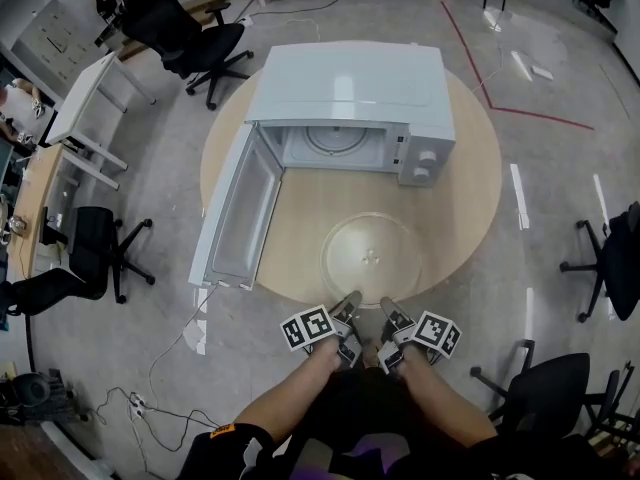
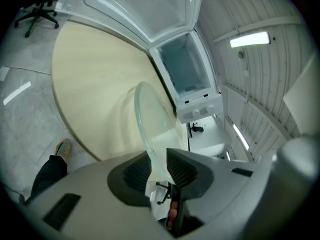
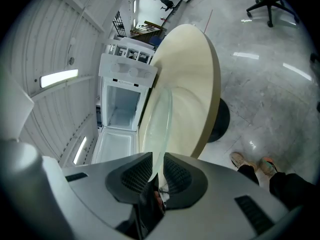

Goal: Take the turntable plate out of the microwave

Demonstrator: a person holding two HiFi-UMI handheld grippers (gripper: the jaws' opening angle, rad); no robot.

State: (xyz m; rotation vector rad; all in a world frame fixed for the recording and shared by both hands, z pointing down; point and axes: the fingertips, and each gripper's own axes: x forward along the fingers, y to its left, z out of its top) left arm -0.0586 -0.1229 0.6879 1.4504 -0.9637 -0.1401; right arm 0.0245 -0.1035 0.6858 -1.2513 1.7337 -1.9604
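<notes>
Removal looks essentially done. The clear round glass turntable plate [image 1: 372, 258] is out of the white microwave [image 1: 350, 83] and lies flat on the round pale wooden table [image 1: 470, 203], in front of the oven and close to the table's near edge. The microwave's door [image 1: 235, 208] hangs wide open to the left, and no plate shows in the cavity. Judged left to do: let go of the plate, pull both tools back, perhaps close the door. The left gripper [image 2: 159, 166] sits at the near rim, left of centre; its jaws stand partly apart with the rim between them, and the pads are not pressing on the glass. The right gripper [image 3: 157, 166], just beside it on the right, has its jaws narrow, with the pads closed on the same rim. The plate is transparent with a faint greenish edge, a shallow raised lip and a small moulded hub at centre. It looks intact, with no chips or cracks visible, and the wood shows through it.
</notes>
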